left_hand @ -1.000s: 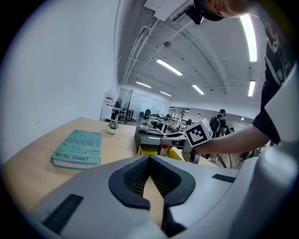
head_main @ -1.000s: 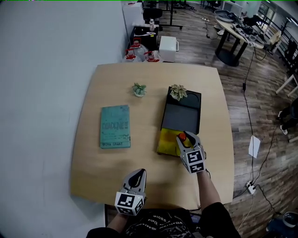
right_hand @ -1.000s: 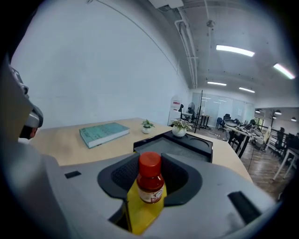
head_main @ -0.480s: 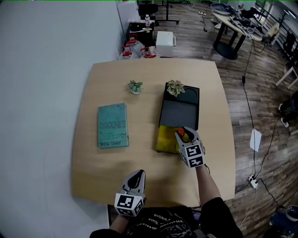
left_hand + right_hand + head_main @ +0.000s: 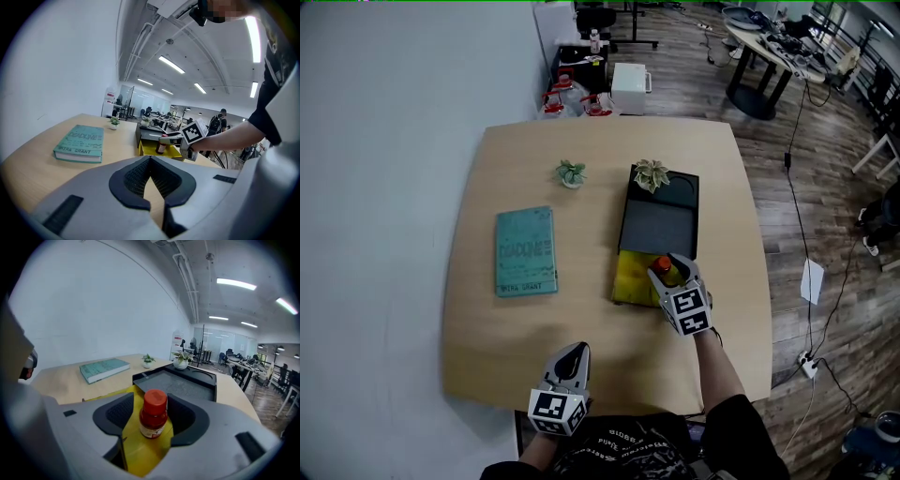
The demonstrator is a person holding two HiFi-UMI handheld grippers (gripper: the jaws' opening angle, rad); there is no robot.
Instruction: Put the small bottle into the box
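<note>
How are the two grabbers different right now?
The left gripper has its jaws together with nothing between them; the right gripper has jaws opening around the small bottle. The left gripper sits by the table's near edge; the right gripper is over the yellow box. Both carry a cube with square markers.

A green book (image 5: 79, 143) lies on the left side of the counter (image 5: 117, 140). Its cover says DEADLINE in big letters. At its near end it says MIRA GRANT. The small bottle (image 5: 153, 414) has a label too, but the words on it are too tiny to read.
</note>
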